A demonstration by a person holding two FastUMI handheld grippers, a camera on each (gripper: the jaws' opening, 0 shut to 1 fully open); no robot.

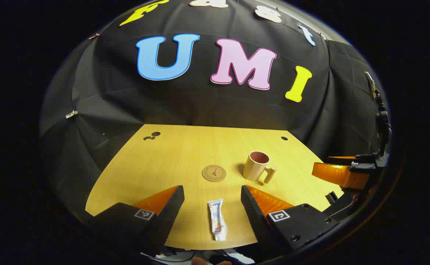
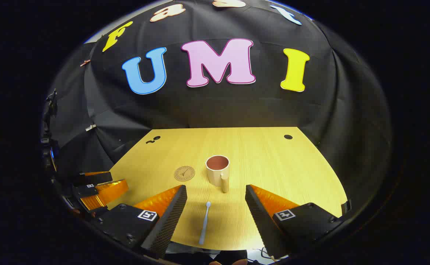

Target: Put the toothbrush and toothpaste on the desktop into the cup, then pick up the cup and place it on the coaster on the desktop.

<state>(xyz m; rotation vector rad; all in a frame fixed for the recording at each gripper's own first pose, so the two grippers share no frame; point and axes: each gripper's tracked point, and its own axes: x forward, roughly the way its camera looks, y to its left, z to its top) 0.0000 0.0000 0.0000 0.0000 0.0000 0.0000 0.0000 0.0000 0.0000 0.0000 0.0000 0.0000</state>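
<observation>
The left gripper (image 1: 212,195) hangs released, fingers spread wide with the toothpaste (image 1: 216,219) lying flat on the desktop (image 1: 185,147) between them, untouched. Ahead of it sits the coaster (image 1: 214,173), and ahead to its right the cup (image 1: 257,166), upright and apart from the coaster. The right gripper (image 2: 215,195) is likewise released, straddling the toothbrush (image 2: 204,222), with the cup just beyond.

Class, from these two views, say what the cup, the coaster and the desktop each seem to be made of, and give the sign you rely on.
Cup: probably glazed ceramic, or plastic; smooth cream outside, reddish-brown inside, thick wall.
Coaster: likely cork or wood; matte brown disc with a dark printed ring and emblem.
Desktop: wood or wood-look laminate; pale surface with fine straight grain lines and a slight sheen.
</observation>
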